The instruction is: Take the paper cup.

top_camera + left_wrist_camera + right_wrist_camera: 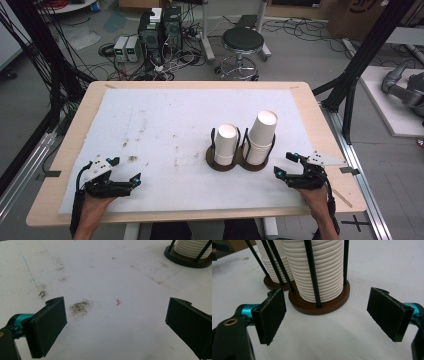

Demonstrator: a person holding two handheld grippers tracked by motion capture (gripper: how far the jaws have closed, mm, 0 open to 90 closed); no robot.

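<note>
Two stacks of white paper cups stand in a brown double-ring holder with black rods, right of the table's middle. The left stack [226, 144] is shorter than the right stack [261, 137]. My right gripper [286, 165] rests open just right of the holder, nothing between its jaws. In the right gripper view [327, 317] the near cup stack [322, 267] and its brown base [322, 305] stand close ahead. My left gripper [126, 170] lies open at the front left of the white mat, empty. The left gripper view [116, 322] has the holder's base [186, 261] at top right.
A stained white mat [165, 125] covers the wooden table [75, 125]. A small red speck [118, 302] and a dark smudge [80, 307] mark the mat ahead of the left gripper. Beyond the table stand a black stool [242, 41], computers and cables.
</note>
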